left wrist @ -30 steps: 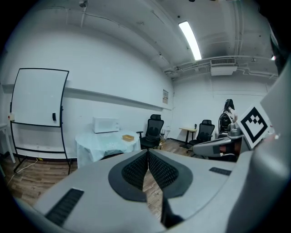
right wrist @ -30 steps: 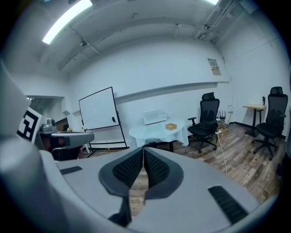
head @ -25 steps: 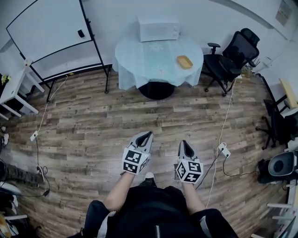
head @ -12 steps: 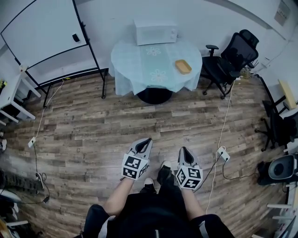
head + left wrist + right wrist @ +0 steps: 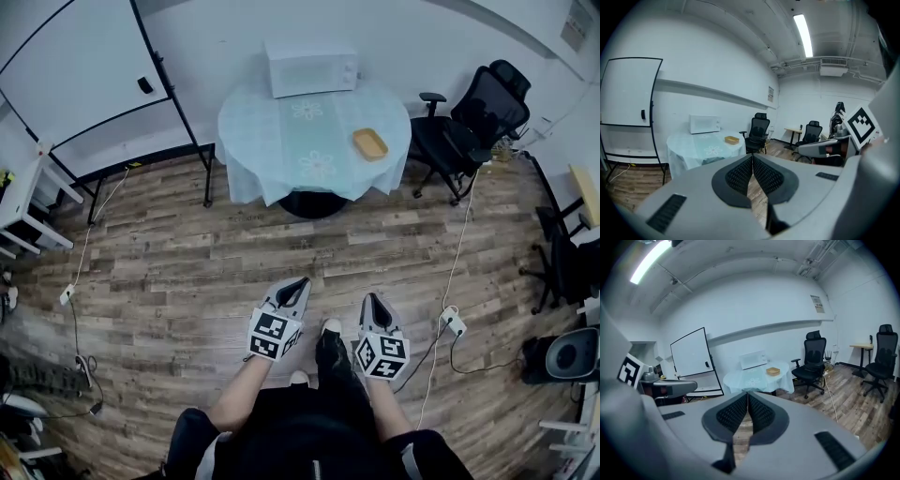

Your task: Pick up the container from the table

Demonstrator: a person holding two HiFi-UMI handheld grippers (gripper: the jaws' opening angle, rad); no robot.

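Note:
A small shallow tan container [image 5: 370,143] lies on the right part of a round table [image 5: 281,150] draped in a pale blue cloth, far ahead across the wood floor. It shows small in the left gripper view as the container [image 5: 731,139] and in the right gripper view as the container [image 5: 773,371]. My left gripper [image 5: 298,283] and right gripper [image 5: 372,302] are held low, close to the person's body, well short of the table. Both are shut with nothing between the pads.
A white microwave [image 5: 310,67] stands at the table's back. A black office chair [image 5: 473,117] sits to the table's right, a whiteboard on a stand [image 5: 84,75] to its left. A cable and power strip [image 5: 452,322] lie on the floor at right.
The person has stepped forward: the table and container sit slightly nearer and lower in the head view. Both grippers stay shut and held in the same pose.

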